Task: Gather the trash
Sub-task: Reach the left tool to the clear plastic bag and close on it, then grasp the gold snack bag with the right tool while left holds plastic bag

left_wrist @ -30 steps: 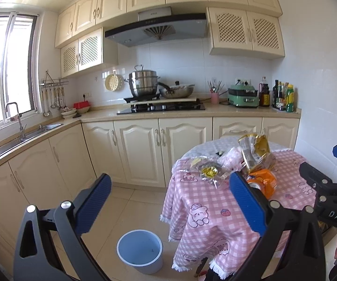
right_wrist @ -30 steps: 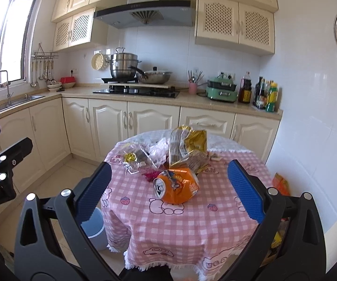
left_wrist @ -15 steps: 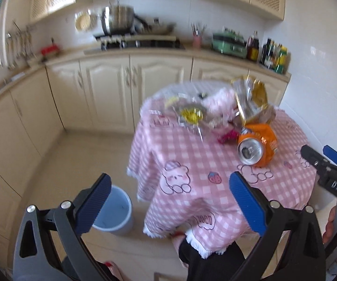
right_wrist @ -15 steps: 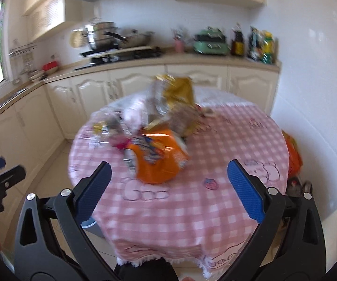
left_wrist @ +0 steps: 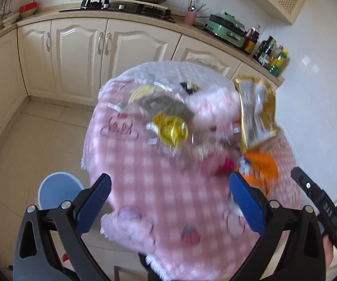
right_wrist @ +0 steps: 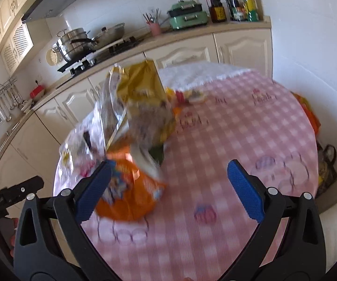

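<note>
Both grippers have swung down over the desk (right_wrist: 250,126) within a second, left gripper (left_wrist: 168,201) and right gripper (right_wrist: 168,182) spread wide and empty; the orange can (right_wrist: 131,194) lies by the right one, bin (left_wrist: 56,192) waiting on the floor.

Bright daylight fills both fisheye views, and glare marks the glossy white wall tiles (left_wrist: 309,63). Motion blur smears the pink checked tablecloth (right_wrist: 227,140) and the wrappers (left_wrist: 168,126) on it, while the blue-padded tongs (left_wrist: 168,203) look sharp. Straight cabinet lines (left_wrist: 79,39) bow outward, and dark vignetting rounds every corner.
</note>
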`<state>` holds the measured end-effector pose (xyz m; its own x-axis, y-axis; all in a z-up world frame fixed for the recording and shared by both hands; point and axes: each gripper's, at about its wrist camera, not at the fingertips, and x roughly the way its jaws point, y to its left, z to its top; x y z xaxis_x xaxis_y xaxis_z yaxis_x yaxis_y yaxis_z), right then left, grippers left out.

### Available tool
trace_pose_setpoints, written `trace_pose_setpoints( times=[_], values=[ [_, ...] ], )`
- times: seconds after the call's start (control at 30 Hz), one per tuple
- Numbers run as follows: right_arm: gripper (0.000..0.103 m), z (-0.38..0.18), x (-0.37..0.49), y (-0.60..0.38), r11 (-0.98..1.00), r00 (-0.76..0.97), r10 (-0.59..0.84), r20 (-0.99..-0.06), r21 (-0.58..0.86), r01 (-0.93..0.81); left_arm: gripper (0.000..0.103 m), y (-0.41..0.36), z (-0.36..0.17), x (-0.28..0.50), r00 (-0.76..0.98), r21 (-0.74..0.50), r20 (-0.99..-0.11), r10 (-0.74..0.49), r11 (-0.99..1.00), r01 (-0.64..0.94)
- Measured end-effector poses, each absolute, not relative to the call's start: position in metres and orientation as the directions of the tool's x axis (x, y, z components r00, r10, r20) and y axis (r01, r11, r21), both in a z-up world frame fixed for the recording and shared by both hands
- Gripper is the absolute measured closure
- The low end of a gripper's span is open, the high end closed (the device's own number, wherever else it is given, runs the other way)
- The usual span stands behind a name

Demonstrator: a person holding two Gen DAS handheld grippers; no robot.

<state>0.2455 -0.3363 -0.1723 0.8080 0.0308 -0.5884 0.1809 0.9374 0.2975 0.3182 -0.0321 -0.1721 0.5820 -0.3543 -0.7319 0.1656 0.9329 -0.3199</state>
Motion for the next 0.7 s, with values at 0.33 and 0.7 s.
trace_pose_setpoints(
  times=[0.33, 0.7],
  values=[
    [0.006, -0.168, 0.301, -0.343, 0.94, 0.806, 0.042, -0.591, 0.296, 0.168, 0.033, -0.045, -0.197, 0.383, 0.529, -0.375, -0.759, -0.381, 0.919, 0.124],
    [0.006, -0.162, 0.347, -0.352, 0.918, 0.797, 0.149, -0.585, 0.382, 0.109, 0.079, -0.046, -0.185, 0.377, 0.567, -0.428, -0.684, -0.46, 0.882, 0.199]
  ],
)
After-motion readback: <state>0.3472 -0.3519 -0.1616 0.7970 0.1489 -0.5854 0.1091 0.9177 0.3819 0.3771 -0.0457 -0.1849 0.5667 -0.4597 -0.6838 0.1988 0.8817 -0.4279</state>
